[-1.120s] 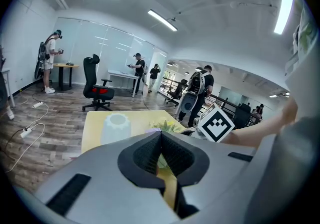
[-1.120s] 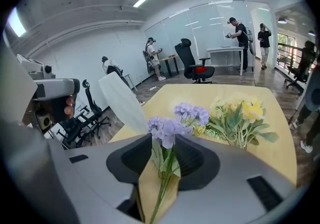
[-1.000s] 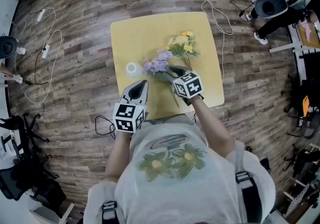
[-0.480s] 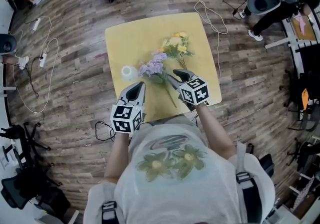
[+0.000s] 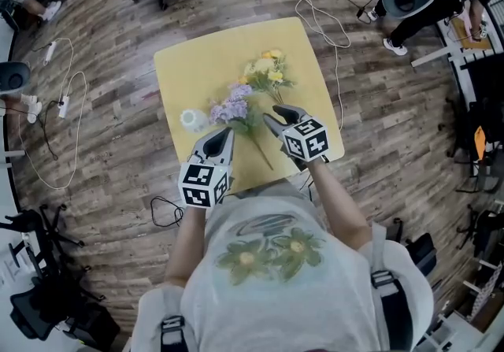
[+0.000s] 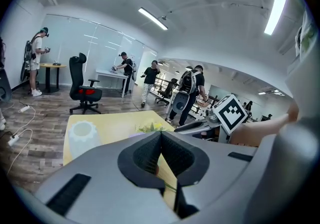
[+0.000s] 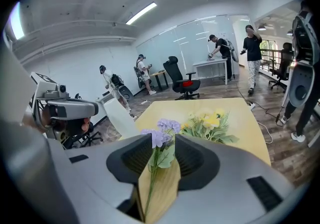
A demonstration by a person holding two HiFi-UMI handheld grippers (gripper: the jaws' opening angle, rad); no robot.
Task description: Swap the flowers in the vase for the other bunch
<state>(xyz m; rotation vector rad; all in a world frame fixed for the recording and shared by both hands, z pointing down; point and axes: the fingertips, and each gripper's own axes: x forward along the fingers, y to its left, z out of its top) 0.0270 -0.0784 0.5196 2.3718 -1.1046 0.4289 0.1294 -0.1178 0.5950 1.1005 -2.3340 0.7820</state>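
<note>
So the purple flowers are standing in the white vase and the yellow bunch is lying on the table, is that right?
Not quite. The purple flowers are not in the white vase; they lie on the table beside it, and the vase stands empty, as the head view shows. The yellow bunch does lie on the table.

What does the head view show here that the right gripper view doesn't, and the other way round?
Head view only: the white vase, upright on the table with no flowers in it, left of the purple bunch.

Right gripper view only: the right gripper with its fingers standing apart, the purple stem seen through the gap but not pinched. It also shows ceiling lights and people at the far desks.

Both: the purple bunch and the yellow bunch lying on the yellow table.
</note>
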